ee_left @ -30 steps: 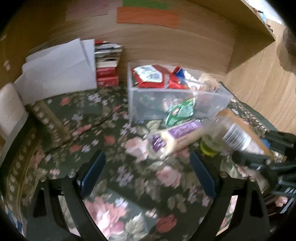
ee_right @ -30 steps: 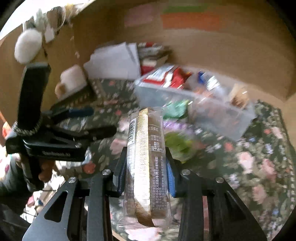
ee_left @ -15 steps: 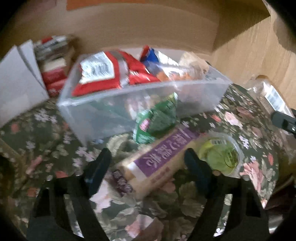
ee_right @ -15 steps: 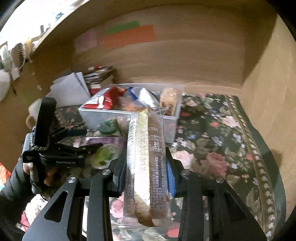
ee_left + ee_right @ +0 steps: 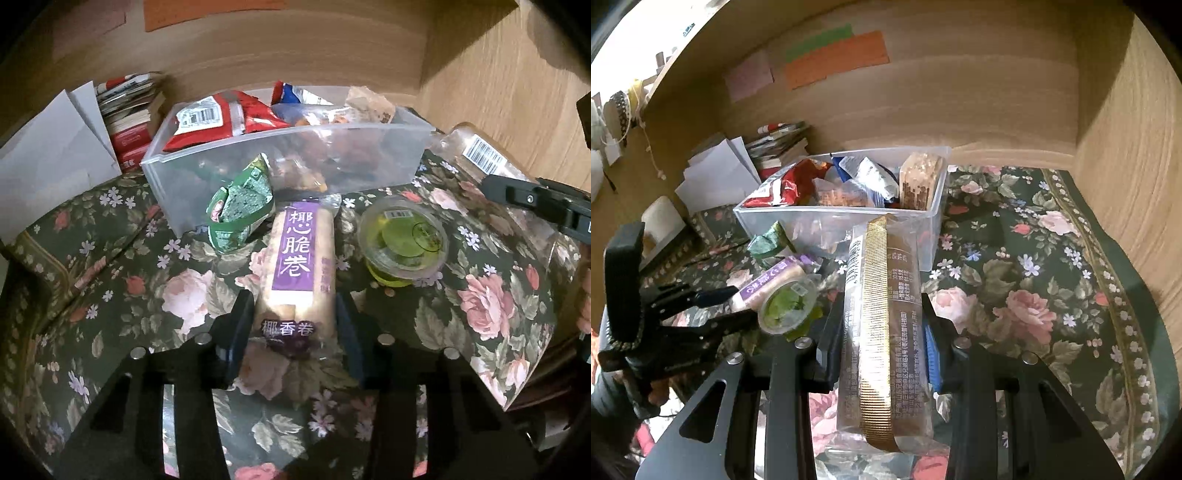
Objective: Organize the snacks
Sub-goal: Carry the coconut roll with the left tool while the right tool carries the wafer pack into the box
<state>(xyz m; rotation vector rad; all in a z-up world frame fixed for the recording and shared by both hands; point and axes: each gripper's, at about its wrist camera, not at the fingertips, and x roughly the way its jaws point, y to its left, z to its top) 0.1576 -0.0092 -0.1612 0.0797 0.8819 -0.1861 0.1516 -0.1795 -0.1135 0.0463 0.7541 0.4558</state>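
Observation:
My left gripper point(image 5: 293, 325) is shut on the near end of a purple-labelled roll pack point(image 5: 297, 266), which lies on the floral cloth; both also show in the right wrist view, the gripper point(image 5: 713, 306) and the pack point(image 5: 768, 282). My right gripper point(image 5: 882, 328) is shut on a clear pack with a gold strip point(image 5: 882, 332), held upright in front of the clear bin point(image 5: 842, 218). The bin point(image 5: 229, 166) holds red, blue and brown snack packs. A green packet point(image 5: 240, 210) leans on the bin. A green jelly cup point(image 5: 404, 242) stands right of the purple pack.
White papers point(image 5: 55, 147) and stacked booklets point(image 5: 129, 110) lie left of the bin. Wooden walls point(image 5: 1126, 184) close the back and right. The floral cloth point(image 5: 1034, 288) stretches right of the bin. The right gripper's pack point(image 5: 484, 155) shows at the left view's right edge.
My left gripper has moved in and shut on the purple roll pack, which now lies lengthwise between the fingers. My right gripper still holds its pack, a little nearer the bin.

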